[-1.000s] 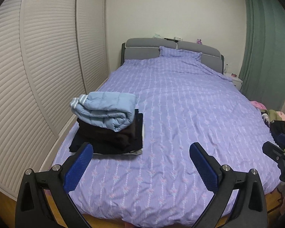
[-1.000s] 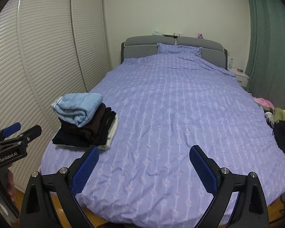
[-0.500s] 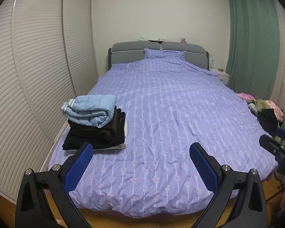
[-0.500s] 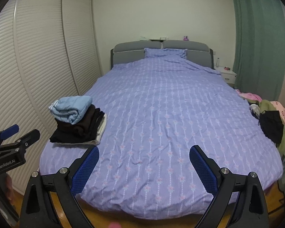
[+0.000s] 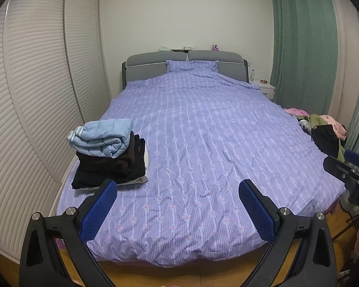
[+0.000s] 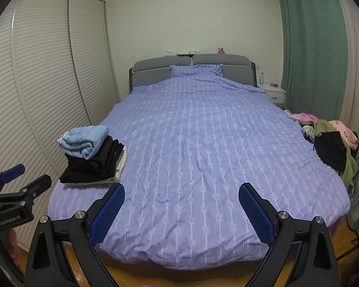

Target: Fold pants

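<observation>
Here the bed (image 5: 193,143) fills both views, spread with a lilac flower-striped cover (image 6: 198,157) that hangs over its foot. Against the bed's head end stands a grey padded headboard (image 5: 155,68), with a matching lilac pillow (image 5: 191,65) propped in front of it. Along the bed's left side runs a louvred white wardrobe (image 5: 36,95); past the bed's right side hang green curtains (image 6: 313,47), with a small white nightstand (image 6: 274,93) beside the head end.

On the bed's near left corner sits a stack of folded clothes (image 5: 107,157): dark garments over something pale, topped by a rolled light-blue quilted piece (image 5: 100,137). On the bed's right edge lies a loose heap of unfolded clothes (image 6: 332,143), black, olive and pink; which of these are pants cannot be told.

The left gripper (image 5: 177,211) and right gripper (image 6: 180,216) both hover off the bed's foot, blue-padded jaws spread wide, holding nothing.
</observation>
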Action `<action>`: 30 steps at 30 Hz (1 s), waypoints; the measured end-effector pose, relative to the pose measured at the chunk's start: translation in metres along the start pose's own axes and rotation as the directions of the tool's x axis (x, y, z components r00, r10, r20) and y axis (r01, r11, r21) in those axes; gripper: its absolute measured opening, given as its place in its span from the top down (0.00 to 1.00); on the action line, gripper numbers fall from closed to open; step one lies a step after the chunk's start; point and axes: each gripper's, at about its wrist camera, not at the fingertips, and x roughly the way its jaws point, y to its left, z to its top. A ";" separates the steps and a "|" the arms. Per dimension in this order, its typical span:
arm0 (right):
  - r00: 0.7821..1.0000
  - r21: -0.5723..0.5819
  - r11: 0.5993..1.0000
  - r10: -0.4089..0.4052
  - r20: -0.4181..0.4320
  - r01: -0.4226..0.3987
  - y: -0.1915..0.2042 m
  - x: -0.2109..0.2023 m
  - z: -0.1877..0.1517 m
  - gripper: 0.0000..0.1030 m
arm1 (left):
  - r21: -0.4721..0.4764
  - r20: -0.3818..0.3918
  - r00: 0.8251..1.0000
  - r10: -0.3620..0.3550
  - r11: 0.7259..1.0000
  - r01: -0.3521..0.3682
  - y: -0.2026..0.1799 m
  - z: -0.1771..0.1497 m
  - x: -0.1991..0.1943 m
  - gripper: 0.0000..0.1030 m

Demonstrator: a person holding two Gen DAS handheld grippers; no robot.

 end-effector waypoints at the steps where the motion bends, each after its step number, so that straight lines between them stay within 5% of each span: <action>1: 1.000 0.000 1.000 0.000 0.000 0.000 0.000 0.000 -0.001 0.06 | 0.001 0.000 1.000 0.006 1.000 -0.006 0.000 0.000 -0.001 0.00; 30: 1.000 0.017 0.999 -0.028 0.005 0.028 -0.018 -0.024 -0.014 0.06 | 0.024 0.008 1.000 -0.020 1.000 0.020 -0.017 -0.006 -0.015 0.00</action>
